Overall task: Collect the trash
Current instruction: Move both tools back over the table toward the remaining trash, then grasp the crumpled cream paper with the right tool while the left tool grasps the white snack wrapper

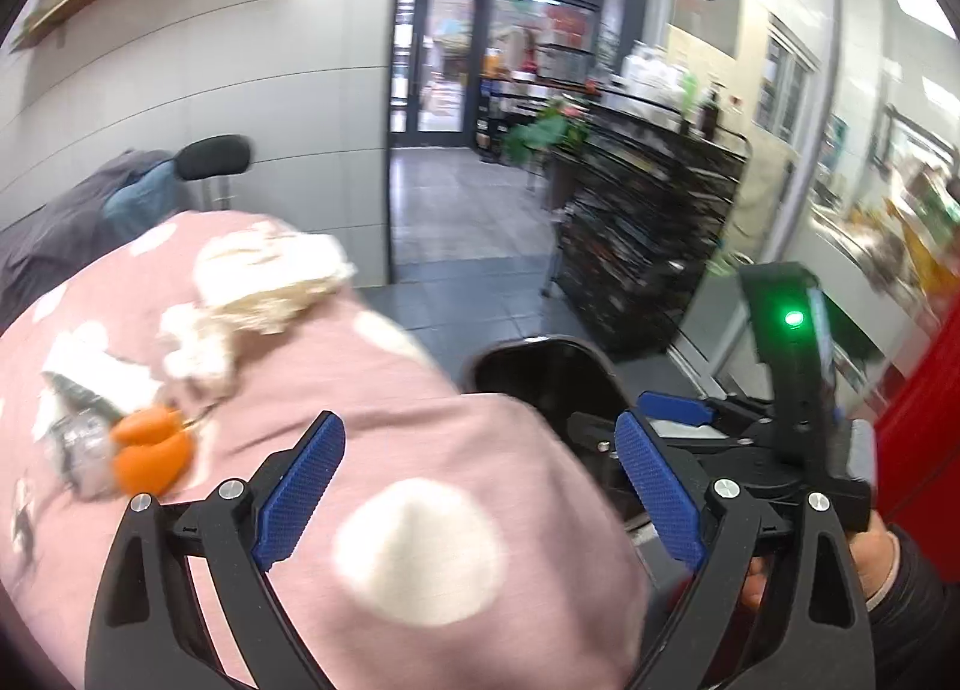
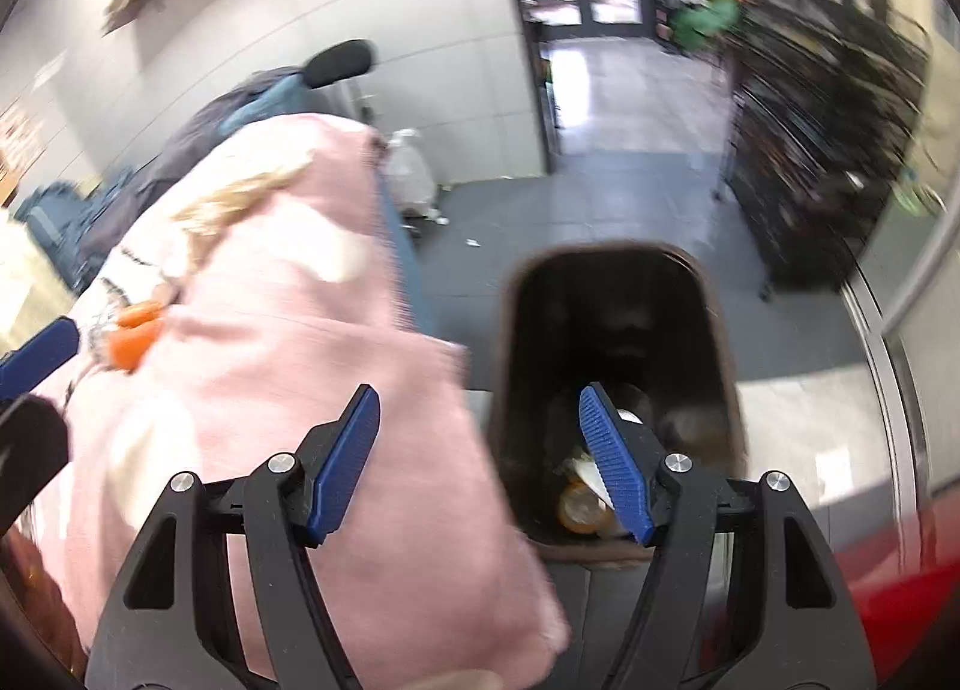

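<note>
Both hand-held grippers, left [image 1: 480, 480] & right [image 2: 480, 453], jaws apart, nothing btwn. Bin [image 2: 708, 294] rim at 1 o'clock, pink cloth [image 2: 336, 378] edge beside it; open floor [image 2: 624, 126] at 12.

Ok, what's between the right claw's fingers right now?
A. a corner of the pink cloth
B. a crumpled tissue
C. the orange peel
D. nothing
D: the right claw stands open and empty above the dark bin; the orange peel lies on the pink cloth.

Pink-clothed table [image 2: 312, 366] crowds the left; bin mouth [image 2: 624, 294] stands open rightward.
</note>
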### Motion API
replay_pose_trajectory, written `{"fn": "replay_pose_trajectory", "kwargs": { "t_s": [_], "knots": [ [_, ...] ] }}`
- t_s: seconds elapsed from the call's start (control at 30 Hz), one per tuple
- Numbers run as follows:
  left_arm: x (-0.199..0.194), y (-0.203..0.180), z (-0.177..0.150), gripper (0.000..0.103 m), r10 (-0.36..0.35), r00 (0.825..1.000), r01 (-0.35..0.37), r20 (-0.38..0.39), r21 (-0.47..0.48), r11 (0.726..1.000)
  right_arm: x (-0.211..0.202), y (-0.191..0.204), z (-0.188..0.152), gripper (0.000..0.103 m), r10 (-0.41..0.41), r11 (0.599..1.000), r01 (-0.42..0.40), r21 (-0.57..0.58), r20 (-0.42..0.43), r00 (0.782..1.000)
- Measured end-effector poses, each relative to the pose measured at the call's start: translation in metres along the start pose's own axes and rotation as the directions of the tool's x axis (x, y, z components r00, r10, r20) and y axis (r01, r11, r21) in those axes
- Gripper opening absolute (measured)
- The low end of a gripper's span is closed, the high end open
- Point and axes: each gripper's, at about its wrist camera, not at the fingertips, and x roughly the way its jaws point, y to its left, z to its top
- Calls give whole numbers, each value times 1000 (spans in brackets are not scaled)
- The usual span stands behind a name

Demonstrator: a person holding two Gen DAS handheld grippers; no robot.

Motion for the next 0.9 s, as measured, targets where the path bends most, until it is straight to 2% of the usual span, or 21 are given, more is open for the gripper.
{"fn": "replay_pose_trajectory", "kwargs": {
  "t_s": [0.2, 0.4, 0.63, 0.77, 0.9],
  "knots": [
    [-16, 57, -5, 90, 114, 993, -114, -3, -99, 989, -1, 58, 21, 69, 60, 988, -56, -147, 22, 998],
    [-32, 122, -16, 90, 212, 977, -213, -31, -223, 951, 3, 115, 38, 69, 86, 950, -71, -304, 35, 996],
    [-53, 199, -25, 90, 289, 956, -289, -57, -364, 885, 34, 173, 57, 69, 45, 869, -27, -494, 26, 999],
    [-53, 232, -30, 89, 317, 943, -331, -103, -407, 851, 61, 200, 66, 68, -13, 796, 43, -603, 54, 998],
    [-42, 260, -25, 88, 323, 936, -352, -143, -424, 835, 89, 211, 77, 57, -56, 748, 69, -660, 41, 998]
  ]
}}
